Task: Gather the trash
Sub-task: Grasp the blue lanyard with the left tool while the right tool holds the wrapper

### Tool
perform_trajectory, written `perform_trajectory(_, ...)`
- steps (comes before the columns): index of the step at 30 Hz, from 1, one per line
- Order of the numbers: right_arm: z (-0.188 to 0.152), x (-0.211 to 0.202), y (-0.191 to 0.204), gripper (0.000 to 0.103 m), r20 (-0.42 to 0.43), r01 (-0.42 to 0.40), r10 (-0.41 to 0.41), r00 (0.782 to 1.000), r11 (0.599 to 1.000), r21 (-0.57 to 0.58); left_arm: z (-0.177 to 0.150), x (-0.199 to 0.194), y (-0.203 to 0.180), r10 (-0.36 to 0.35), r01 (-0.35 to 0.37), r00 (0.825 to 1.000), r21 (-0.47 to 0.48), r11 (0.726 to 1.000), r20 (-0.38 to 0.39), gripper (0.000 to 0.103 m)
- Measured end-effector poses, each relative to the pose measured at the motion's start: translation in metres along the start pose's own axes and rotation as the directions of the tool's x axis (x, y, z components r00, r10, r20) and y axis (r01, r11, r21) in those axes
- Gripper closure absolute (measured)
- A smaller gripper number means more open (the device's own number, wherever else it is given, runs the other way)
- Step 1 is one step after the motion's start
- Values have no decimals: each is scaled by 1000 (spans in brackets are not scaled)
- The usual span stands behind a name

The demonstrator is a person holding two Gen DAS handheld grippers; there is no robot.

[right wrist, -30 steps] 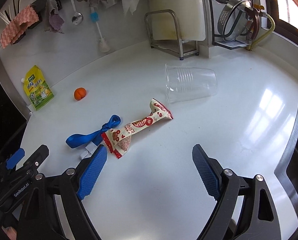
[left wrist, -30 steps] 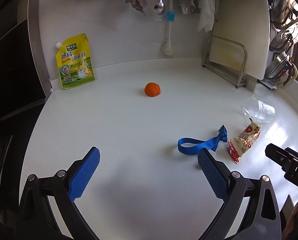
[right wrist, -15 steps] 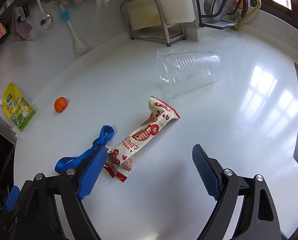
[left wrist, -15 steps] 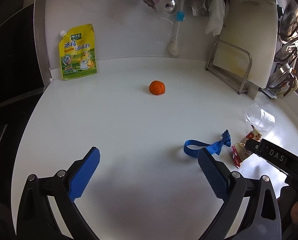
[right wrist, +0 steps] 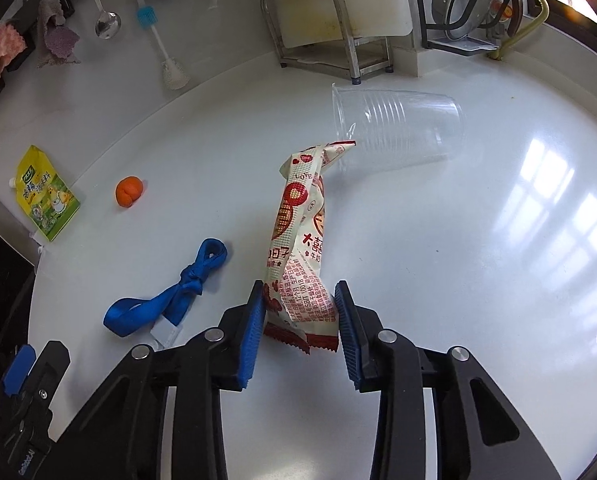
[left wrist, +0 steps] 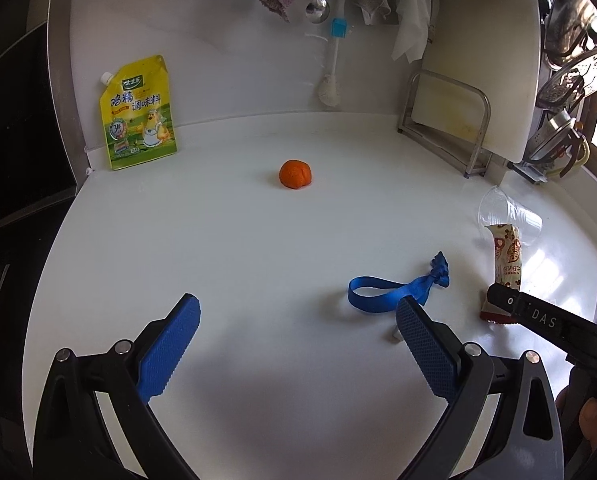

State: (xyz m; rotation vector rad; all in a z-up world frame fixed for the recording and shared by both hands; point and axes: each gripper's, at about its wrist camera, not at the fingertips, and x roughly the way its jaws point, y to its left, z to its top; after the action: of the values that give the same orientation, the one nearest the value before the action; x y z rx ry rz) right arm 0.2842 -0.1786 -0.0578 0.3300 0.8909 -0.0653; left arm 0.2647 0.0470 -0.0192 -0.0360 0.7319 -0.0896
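Observation:
A red-and-cream snack wrapper (right wrist: pixel 298 232) stands tilted up off the white counter (right wrist: pixel 478 240), its lower end between the blue pads of my right gripper (right wrist: pixel 299 296). The jaws are closing and both pads touch the wrapper. In the left wrist view the wrapper (left wrist: pixel 507 256) rises above the right gripper's black finger. A clear plastic cup (right wrist: pixel 398 128) lies on its side just behind the wrapper. A knotted blue strap (left wrist: pixel 390 292) lies near the right pad of my left gripper (left wrist: pixel 298 308), which is open and holds nothing. A small orange (left wrist: pixel 295 174) sits farther back.
A yellow seasoning pouch (left wrist: pixel 140 114) leans on the back wall at the left. A metal rack with a white cutting board (right wrist: pixel 326 28) stands at the back, with a pot rack (right wrist: pixel 474 12) beside it. A spoon, brush and cloths hang on the wall. The counter drops off at the dark left edge.
My right gripper moved in over the wrapper and its jaws narrowed onto the wrapper's lower end. The wrapper swung from lying flat to standing up. The left gripper stayed wide.

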Motion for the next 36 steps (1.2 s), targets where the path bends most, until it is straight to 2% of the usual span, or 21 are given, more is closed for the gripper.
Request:
perform_trajectory(7,-15,-20,-31,72,-4,-67,67,998,998,0,7,14,-26,-96,98,995,47,994,-33,6)
perform_trajectory(16,-23,-37,-70,72,-11,-97,98,995,994,43,18,44,-60,-90,98,992,100,990,-84,6)
perform_trajectory(21,-23,-39,-78,72,-11,-114,115,993,992,57,24,59,-79,-127,141,985,123,982,-117,6)
perform_trajectory(23,-22,-39,-80,72,-12,-127,128,992,990,63,24,69,-84,-116,135,982,123,983,-151,6)
perform_trajectory(26,-20,-40,-82,72,-9,-137,138,990,988,68,23,81,-90,-62,91,981,150,985,-186,6)
perform_trajectory(33,-21,-38,-86,71,-16,-161,162,987,984,81,19,88,-98,14,25,982,207,978,-186,7)
perform_trajectory(36,-21,-38,-87,71,-16,-164,166,986,983,83,20,89,-101,30,12,983,225,974,-182,12)
